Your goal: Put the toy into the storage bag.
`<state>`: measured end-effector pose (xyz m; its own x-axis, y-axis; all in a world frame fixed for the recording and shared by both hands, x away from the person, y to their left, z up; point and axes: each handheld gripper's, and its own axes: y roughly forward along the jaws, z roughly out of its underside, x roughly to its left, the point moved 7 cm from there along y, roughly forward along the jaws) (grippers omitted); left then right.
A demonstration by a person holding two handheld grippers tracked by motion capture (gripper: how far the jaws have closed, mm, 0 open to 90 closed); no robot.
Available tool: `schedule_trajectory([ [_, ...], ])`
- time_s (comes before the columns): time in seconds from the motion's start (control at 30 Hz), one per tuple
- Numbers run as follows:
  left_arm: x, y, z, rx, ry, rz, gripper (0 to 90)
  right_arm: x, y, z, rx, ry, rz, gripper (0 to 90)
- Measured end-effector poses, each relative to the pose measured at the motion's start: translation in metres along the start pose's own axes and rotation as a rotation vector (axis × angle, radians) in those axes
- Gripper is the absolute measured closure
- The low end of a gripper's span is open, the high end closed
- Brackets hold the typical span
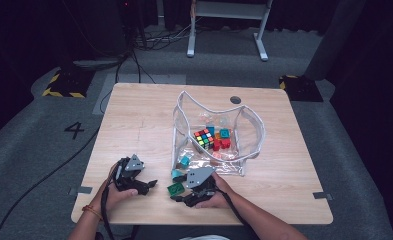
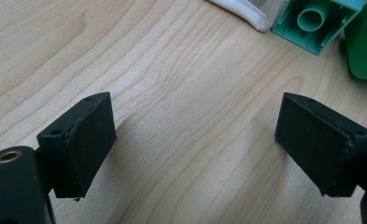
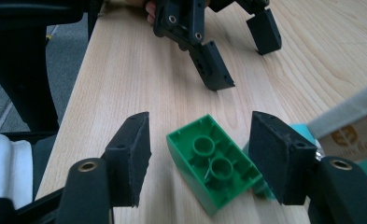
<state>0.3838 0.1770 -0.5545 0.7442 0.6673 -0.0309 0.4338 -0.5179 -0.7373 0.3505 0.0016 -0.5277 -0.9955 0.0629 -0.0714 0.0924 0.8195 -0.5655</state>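
One green brick (image 3: pixel 211 168) lies between the right tool's (image 3: pixel 197 158) open jaws.

Both grippers, left (image 1: pixel 151 184) and right (image 1: pixel 176 196), are held low with jaws parted, tips facing each other.

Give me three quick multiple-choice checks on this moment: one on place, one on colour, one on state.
1. Where does the puzzle cube lie?
A. inside the clear bag
B. on the floor
C. beside the left gripper

2. What colour is the brick in front of the right gripper?
A. red
B. green
C. yellow

3. How does that brick lie?
A. studs up
B. stacked on another brick
C. hollow underside showing

Answers: 1 A, the high view shows it within the bag's outline. 2 B, green in the right gripper view. 3 C, its round tubes face the camera.
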Motion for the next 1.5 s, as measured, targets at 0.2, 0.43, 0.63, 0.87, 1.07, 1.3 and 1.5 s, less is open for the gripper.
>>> schedule_trajectory([
  [0.2, 0.000, 0.000, 0.000, 0.000, 0.000, 0.000, 12.4, 0.001, 0.011, 0.001, 0.050, -0.061, -0.020, 38.3],
  [0.43, 0.000, 0.000, 0.000, 0.000, 0.003, -0.002, 12.5, -0.002, 0.017, 0.006, 0.092, -0.064, -0.018, 39.1],
  [0.63, 0.000, 0.000, 0.000, 0.000, 0.010, 0.000, 12.7, -0.002, 0.012, 0.015, 0.134, -0.056, -0.030, 48.9],
  [0.87, 0.000, 0.000, 0.000, -0.001, 0.008, 0.002, 12.7, -0.008, 0.000, 0.024, 0.096, 0.003, -0.029, 58.7],
  [1.07, 0.000, -0.001, 0.001, -0.001, 0.006, -0.002, 12.8, -0.010, -0.023, 0.035, 0.114, 0.045, -0.004, 58.8],
  [1.3, -0.001, -0.001, 0.001, -0.004, 0.003, -0.004, 12.8, -0.020, -0.046, 0.045, 0.124, 0.082, 0.059, 58.7],
  [1.5, 0.000, -0.001, 0.001, -0.004, 0.006, -0.005, 12.8, -0.030, -0.074, 0.058, 0.122, 0.081, 0.114, 58.8],
])
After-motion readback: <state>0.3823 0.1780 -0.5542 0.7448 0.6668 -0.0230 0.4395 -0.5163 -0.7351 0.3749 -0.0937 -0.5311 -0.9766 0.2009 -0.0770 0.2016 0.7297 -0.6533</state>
